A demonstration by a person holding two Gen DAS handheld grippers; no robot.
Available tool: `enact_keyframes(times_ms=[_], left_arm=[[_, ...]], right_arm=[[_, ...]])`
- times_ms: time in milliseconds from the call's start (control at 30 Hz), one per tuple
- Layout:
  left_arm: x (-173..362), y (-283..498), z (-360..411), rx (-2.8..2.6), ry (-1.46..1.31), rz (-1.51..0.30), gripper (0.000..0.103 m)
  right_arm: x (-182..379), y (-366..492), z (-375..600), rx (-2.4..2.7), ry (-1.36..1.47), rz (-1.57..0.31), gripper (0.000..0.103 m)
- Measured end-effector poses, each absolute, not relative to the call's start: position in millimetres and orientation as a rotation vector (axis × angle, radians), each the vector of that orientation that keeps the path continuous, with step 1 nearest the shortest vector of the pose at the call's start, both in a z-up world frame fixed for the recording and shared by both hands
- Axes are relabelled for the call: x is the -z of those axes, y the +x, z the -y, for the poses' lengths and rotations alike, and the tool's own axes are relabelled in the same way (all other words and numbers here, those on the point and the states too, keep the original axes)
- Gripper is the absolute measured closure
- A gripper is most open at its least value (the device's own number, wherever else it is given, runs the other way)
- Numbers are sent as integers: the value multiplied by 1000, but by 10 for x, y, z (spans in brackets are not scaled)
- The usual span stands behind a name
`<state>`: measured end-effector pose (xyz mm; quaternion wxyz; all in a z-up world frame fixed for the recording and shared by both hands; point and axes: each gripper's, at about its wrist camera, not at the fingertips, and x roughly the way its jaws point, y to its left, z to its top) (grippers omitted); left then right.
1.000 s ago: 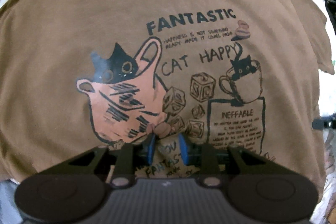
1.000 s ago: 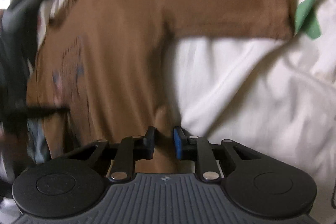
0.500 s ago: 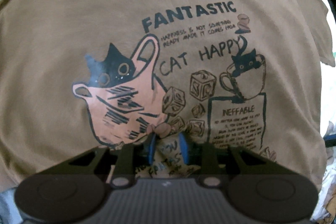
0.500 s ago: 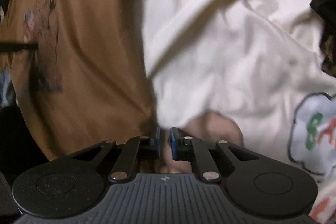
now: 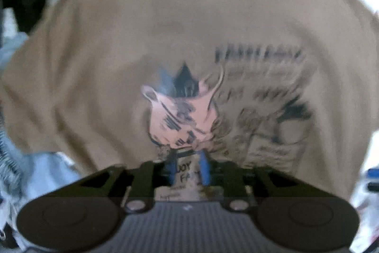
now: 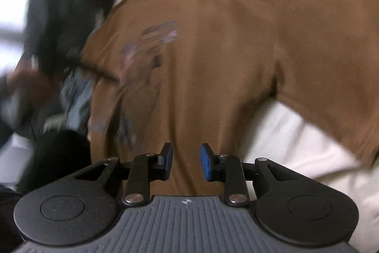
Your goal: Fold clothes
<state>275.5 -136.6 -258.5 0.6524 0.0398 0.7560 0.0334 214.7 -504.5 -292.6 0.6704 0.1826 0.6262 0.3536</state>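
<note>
White sheet (image 6: 284,134) covers the surface w/ your brown T-shirt (image 5: 118,39) spread on it, print side up, collar far from you. Your left tool (image 5: 187,166) pinches the shirt's bottom hem betw. its 2 blue pads. Your right tool (image 6: 186,164) hangs open over the shirt's side, pads apart, nothing held. Both views blurry.

right tongs (image 6: 185,164) agape | over brown T-shirt (image 6: 225,63) | white cloth (image 6: 296,146) beneath
</note>
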Motion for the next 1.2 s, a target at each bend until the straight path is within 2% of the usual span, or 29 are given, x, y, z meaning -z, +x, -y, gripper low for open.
enact_keyframes(times_ms=[100, 167, 400, 467, 500, 533, 633, 733, 800, 833, 900, 933, 1133, 1200], left_arm=[[2188, 2664, 1282, -113, 114, -1701, 63], [1923, 2603, 1226, -137, 129, -1691, 63], [848, 2597, 848, -320, 111, -1667, 62], [701, 2518, 891, -316, 129, -1672, 61], [730, 2454, 875, -318, 127, -1669, 61], [758, 2389, 859, -321, 125, -1666, 61], [1069, 2335, 799, -326, 70, -1633, 62], [1159, 2143, 691, -393, -38, -1599, 63], [1122, 2050, 681, -405, -49, -1614, 66], [1076, 2019, 688, -401, -37, -1618, 65], [1023, 2018, 675, -370, -51, -1611, 51], [1052, 2039, 654, -353, -76, -1605, 50], [1584, 2054, 552, -271, -165, -1539, 54], [1834, 2006, 481, -265, -185, -1555, 62]], right_arm=[[2687, 2080, 5271, -766, 401, -1373, 75], [2606, 2042, 5355, -745, 465, -1356, 68], [2405, 1726, 5404, -669, 535, -1343, 68], [2324, 1515, 5430, -645, 549, -1340, 67], [2326, 1436, 5396, -659, 546, -1346, 65], [2327, 1358, 5362, -673, 542, -1352, 58], [2409, 1145, 5200, -752, 510, -1361, 57], [2556, 973, 5022, -786, 411, -1332, 57], [2684, 880, 4956, -796, 454, -1328, 57], [2739, 846, 4925, -771, 475, -1344, 57], [2801, 775, 4891, -723, 513, -1358, 57], [2811, 738, 4888, -701, 530, -1357, 57], [2845, 473, 4749, -570, 557, -1334, 57], [2848, 402, 4618, -538, 540, -1332, 57]])
